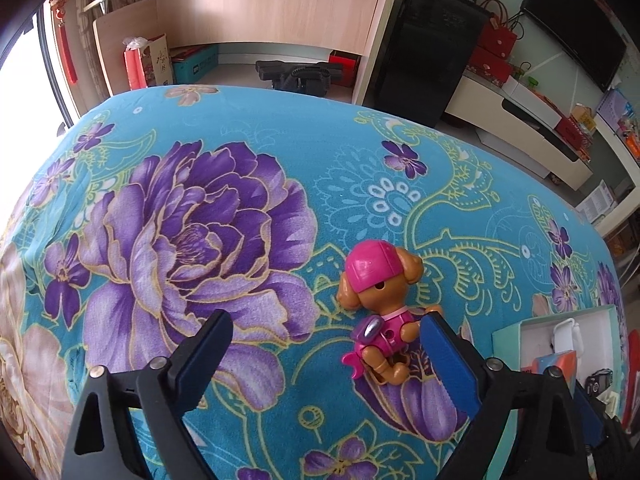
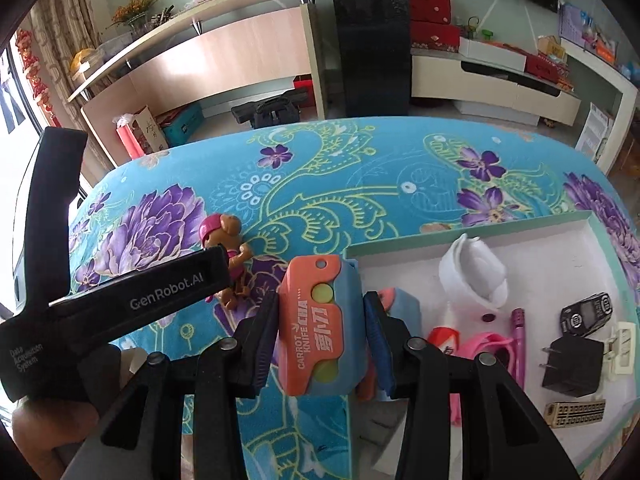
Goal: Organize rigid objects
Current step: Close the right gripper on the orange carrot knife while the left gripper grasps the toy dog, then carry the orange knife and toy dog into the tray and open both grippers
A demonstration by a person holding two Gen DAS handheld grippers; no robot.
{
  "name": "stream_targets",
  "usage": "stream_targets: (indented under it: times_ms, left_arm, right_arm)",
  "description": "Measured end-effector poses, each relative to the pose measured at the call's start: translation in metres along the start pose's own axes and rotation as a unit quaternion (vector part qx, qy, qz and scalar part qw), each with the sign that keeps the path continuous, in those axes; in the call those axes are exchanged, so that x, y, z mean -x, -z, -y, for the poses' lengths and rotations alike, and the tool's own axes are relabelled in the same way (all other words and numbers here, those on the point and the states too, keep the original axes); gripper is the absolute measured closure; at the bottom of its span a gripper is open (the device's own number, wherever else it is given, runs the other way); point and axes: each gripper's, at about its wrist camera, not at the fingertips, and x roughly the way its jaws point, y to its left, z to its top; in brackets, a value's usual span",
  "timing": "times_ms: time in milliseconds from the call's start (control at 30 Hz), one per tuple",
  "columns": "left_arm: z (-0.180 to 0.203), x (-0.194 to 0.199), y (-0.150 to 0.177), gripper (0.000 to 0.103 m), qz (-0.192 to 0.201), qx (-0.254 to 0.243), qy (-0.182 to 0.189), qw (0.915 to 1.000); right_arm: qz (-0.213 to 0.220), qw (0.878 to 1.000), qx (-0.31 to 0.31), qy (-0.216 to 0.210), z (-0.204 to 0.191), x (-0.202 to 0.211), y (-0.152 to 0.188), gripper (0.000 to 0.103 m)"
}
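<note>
While the right gripper point(image 2: 320, 326) was clamped on an orange-and-blue toy carrot knife point(image 2: 316, 320) — held above the floral cloth of the worktop point(image 2: 360, 184), just left of the box's near-left corner — the left gripper point(image 1: 326, 336) was spread wide. A toy puppy point(image 1: 380, 312) in a pink cap was seen lying on the cloth, touching the left gripper's right finger. A white-lined box point(image 2: 472, 236) near the worktop's right edge was seen holding a black plug adapter point(image 2: 572, 368) and pink sunglasses point(image 2: 488, 346).
</note>
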Motion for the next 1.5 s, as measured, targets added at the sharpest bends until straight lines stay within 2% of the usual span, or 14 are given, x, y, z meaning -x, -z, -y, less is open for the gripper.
stream_targets:
  times_ms: [167, 233, 300, 367, 433, 467, 533, 667, 767, 967, 1100, 1300, 1500]
  left_arm:
    - [0.012, -0.009, 0.001, 0.015, 0.000, -0.013, 0.013, 0.9998]
    - [0.018, -0.015, 0.001, 0.024, -0.004, -0.019, 0.017, 0.9997]
    - [0.023, -0.018, 0.001, 0.026, 0.000, -0.024, 0.015, 0.9996]
    - [0.026, -0.018, 0.001, 0.033, 0.007, -0.031, 0.018, 0.9993]
    - [0.027, -0.017, 0.001, 0.049, 0.010, -0.031, 0.033, 0.9989]
    - [0.027, -0.016, 0.001, 0.053, 0.011, -0.032, 0.039, 0.9987]
    - [0.030, -0.015, 0.001, 0.066, 0.011, -0.035, 0.050, 0.9981]
    - [0.036, -0.011, 0.003, 0.067, 0.013, -0.046, 0.040, 0.9980]
    - [0.036, -0.008, 0.006, 0.067, 0.011, -0.037, 0.040, 0.9985]
    - [0.039, 0.024, 0.032, 0.067, 0.027, -0.035, 0.047, 0.9979]
    - [0.052, 0.048, 0.053, 0.067, 0.037, -0.057, 0.052, 0.9963]
    - [0.080, 0.086, 0.081, 0.067, 0.062, -0.098, 0.082, 0.9899]
    - [0.113, 0.093, 0.111, 0.067, 0.043, -0.147, 0.100, 0.9830]
  right_arm:
    - [0.006, 1.000, -0.012, 0.012, 0.011, 0.005, -0.001, 0.059]
    - [0.002, 1.000, -0.017, 0.012, 0.014, 0.003, -0.001, 0.059]
    - [-0.001, 1.000, -0.021, 0.010, 0.017, 0.002, 0.000, 0.059]
    - [0.000, 1.000, -0.023, 0.011, 0.019, 0.003, 0.000, 0.059]
    - [0.001, 1.000, -0.026, 0.011, 0.021, 0.003, 0.000, 0.059]
    - [0.000, 1.000, -0.028, 0.011, 0.022, 0.003, 0.000, 0.059]
    - [-0.004, 0.999, -0.030, 0.012, 0.023, 0.001, 0.000, 0.059]
    - [-0.006, 0.999, -0.032, 0.011, 0.026, 0.002, 0.001, 0.059]
    - [-0.004, 0.999, -0.036, 0.008, 0.029, 0.005, 0.003, 0.059]
    - [0.000, 0.999, -0.052, 0.003, 0.047, 0.019, 0.012, 0.059]
    - [0.007, 0.997, -0.071, 0.009, 0.068, 0.037, 0.022, 0.059]
    - [0.019, 0.995, -0.093, 0.026, 0.100, 0.067, 0.038, 0.059]
    - [0.009, 0.994, -0.099, 0.034, 0.116, 0.079, 0.056, 0.059]
